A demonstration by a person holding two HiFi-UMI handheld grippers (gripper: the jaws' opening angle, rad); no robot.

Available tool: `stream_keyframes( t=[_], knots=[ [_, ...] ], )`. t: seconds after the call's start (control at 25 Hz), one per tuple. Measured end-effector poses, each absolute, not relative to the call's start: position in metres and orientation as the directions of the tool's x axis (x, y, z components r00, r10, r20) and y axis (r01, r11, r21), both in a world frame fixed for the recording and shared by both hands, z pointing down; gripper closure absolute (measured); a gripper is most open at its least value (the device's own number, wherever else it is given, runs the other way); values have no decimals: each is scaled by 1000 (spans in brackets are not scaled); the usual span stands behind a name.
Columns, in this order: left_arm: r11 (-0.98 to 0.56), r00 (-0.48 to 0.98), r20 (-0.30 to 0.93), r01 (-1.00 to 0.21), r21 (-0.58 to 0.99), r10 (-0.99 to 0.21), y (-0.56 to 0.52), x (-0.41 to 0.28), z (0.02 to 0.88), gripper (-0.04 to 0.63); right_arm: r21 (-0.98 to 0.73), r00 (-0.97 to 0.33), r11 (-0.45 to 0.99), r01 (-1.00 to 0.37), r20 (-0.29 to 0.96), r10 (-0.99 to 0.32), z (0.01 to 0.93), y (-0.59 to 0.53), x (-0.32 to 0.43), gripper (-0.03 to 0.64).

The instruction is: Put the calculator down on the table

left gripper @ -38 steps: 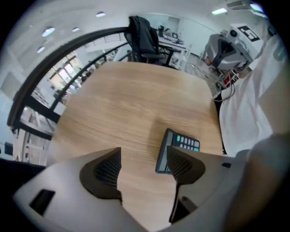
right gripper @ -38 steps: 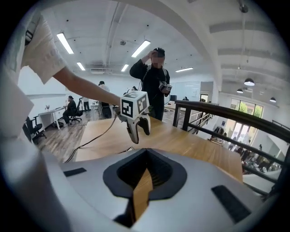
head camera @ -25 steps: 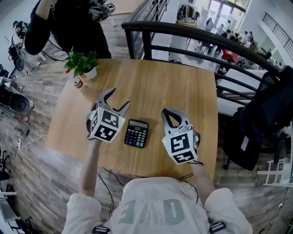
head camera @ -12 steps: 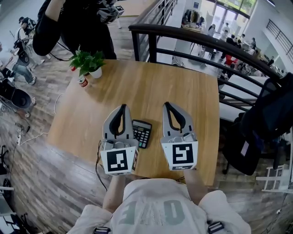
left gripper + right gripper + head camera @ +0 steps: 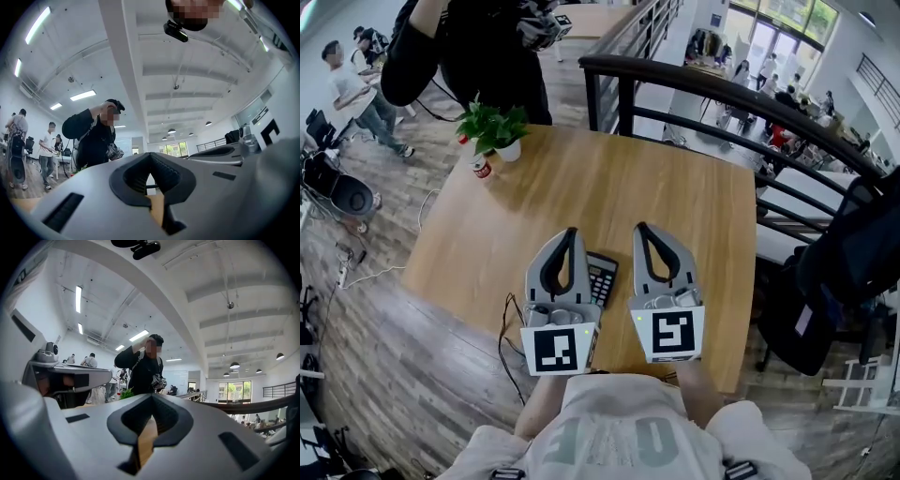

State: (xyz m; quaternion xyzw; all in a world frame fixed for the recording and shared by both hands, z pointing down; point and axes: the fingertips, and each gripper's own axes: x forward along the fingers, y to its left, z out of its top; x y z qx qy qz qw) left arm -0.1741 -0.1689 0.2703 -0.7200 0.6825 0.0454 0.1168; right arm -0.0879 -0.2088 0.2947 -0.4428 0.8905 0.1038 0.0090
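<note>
Black plastic calculator (image 5: 602, 277) flat on table (image 5: 581, 178), between left gripper (image 5: 569, 232) and right gripper (image 5: 641, 228), both clenched empty. Likely light, rigid, slick; best pinched across side edges.

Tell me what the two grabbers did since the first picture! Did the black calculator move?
The left gripper shut its open jaws on nothing, straightened and lifted higher above the table. The right gripper, already shut, rose too; both now hang side by side, empty. The black calculator stayed flat on the light wooden table, and the small green potted plant did not move.
</note>
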Motion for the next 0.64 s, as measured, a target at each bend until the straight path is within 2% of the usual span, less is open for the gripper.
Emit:
stream_keyframes(
  t=[0.28,0.64],
  knots=[
    [-6,37,-259,-993,-122,-965,-163,-181,264,586,189,-653,628,-755,-132,-746,291,-201,-99,598],
    [12,18,-265,-994,-108,-964,-167,-186,262,586,172,-636,614,-770,-132,-761,292,-204,-91,598]
  ],
)
